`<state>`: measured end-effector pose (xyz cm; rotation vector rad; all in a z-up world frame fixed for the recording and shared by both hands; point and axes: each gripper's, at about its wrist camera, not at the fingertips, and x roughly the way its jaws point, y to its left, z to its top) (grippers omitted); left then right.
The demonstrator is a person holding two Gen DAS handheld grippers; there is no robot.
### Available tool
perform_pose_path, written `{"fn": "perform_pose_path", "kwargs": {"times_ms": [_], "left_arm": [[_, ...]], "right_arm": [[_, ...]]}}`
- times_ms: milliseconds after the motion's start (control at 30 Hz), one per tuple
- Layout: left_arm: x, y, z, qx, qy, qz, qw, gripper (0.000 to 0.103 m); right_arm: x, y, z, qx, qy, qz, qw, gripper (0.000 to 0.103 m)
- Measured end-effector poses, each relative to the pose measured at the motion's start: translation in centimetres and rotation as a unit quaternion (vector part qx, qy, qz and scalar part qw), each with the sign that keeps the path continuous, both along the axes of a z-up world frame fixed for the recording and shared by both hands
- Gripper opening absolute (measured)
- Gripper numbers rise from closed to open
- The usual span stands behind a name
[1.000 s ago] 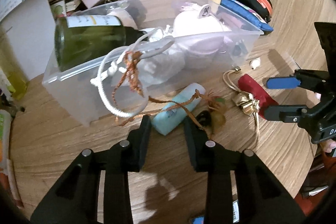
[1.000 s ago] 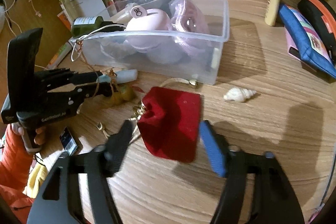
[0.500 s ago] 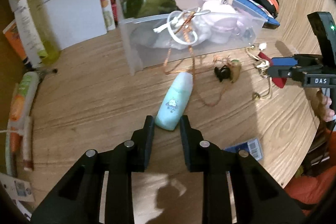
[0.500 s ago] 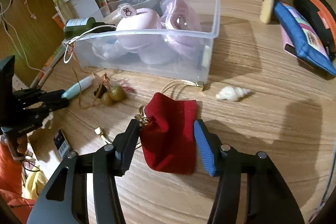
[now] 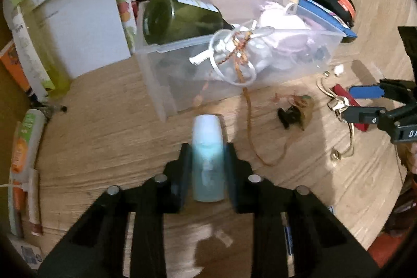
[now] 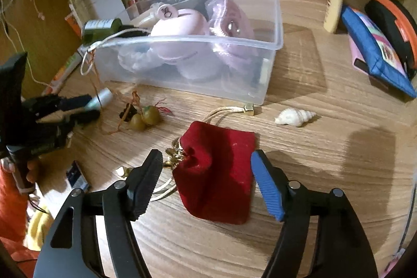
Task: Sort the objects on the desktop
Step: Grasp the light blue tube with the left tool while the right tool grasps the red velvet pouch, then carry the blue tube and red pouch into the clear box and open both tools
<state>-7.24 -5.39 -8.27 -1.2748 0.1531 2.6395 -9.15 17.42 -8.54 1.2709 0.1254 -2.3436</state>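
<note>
Tube [image 5: 208, 155] first, on the left: the left gripper [image 5: 207, 160] is clenched on this pale blue tube, which lies lengthwise between the jaws, its long axis in line with the fingers and its cap end pointing toward the bin [image 5: 166, 85] just ahead. The bin's near wall stands close beyond the cap, so the coming move there looks like a lift and a short carry forward over that wall. Further right, a brown cord [image 5: 249, 121] trails from the bin rim down onto the desk [image 5: 104, 127], beside the tube but apart from it. On the right, the pouch [image 6: 219, 171] lies flat on the desk between the jaws of the right gripper [image 6: 206, 184], whose jaws have just been opening; the pads stand clear of the red cloth on both sides, so nothing is grasped. The pouch's long axis runs along the fingers, gold drawstring [image 6: 172, 160] toward the left finger.
</note>
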Motion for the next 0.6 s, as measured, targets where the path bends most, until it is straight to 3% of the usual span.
{"fn": "perform_pose_path", "kwargs": {"times_ms": [67,100,133,333,600], "left_arm": [[0.0,-0.4,0.0,0.003,0.001,0.009,1.0000,0.024],[0.1,-0.7,0.0,0.006,0.002,0.015,0.9999,0.024],[0.4,-1.2,0.1,0.011,0.004,0.022,0.9997,0.024],[1.7,-3.4,1.0,0.036,0.021,0.064,0.9971,0.024],[3.6,-3.4,4.8,0.030,0.089,0.081,0.9923,0.024]], "right_arm": [[0.1,-0.1,0.0,0.007,0.009,-0.006,1.000,0.049],[0.2,0.0,0.1,0.003,0.008,-0.002,1.000,0.032],[0.2,0.0,0.3,-0.007,-0.001,0.005,1.000,0.022],[0.6,1.2,1.9,-0.022,0.028,-0.004,0.999,0.022],[1.0,2.0,5.5,-0.051,0.068,-0.010,0.996,0.022]]}}
